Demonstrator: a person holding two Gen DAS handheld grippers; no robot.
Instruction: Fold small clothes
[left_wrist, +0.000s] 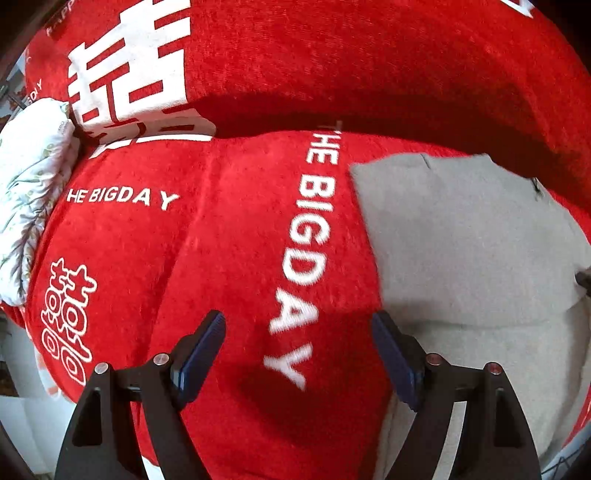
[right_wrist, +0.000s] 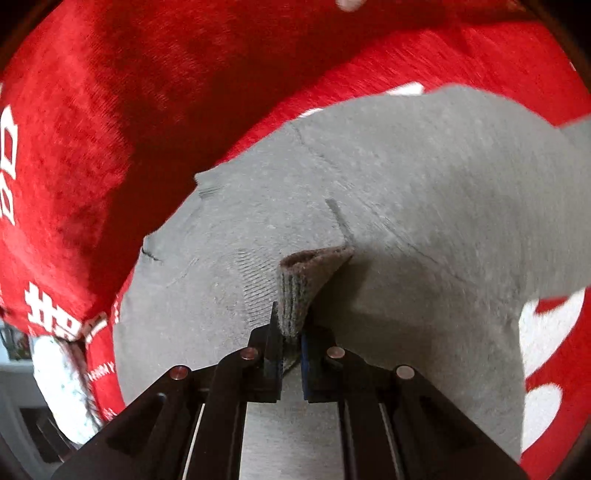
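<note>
A small grey knit garment (left_wrist: 465, 236) lies on a red plush cover (left_wrist: 236, 258) with white lettering. In the right wrist view the grey garment (right_wrist: 406, 177) fills the middle. My right gripper (right_wrist: 290, 332) is shut on a ribbed edge of it (right_wrist: 303, 280) and lifts that edge above the rest of the cloth. My left gripper (left_wrist: 299, 350) is open and empty, hovering over the red cover just left of the garment's left edge. The garment's near part is hidden behind the gripper bodies.
A white floral-print cushion (left_wrist: 33, 184) sits at the left end of the red cover and shows in the right wrist view (right_wrist: 59, 384). A raised red back section (left_wrist: 332, 55) rises behind the garment. Beyond the cover's left edge lies a pale floor (left_wrist: 22, 424).
</note>
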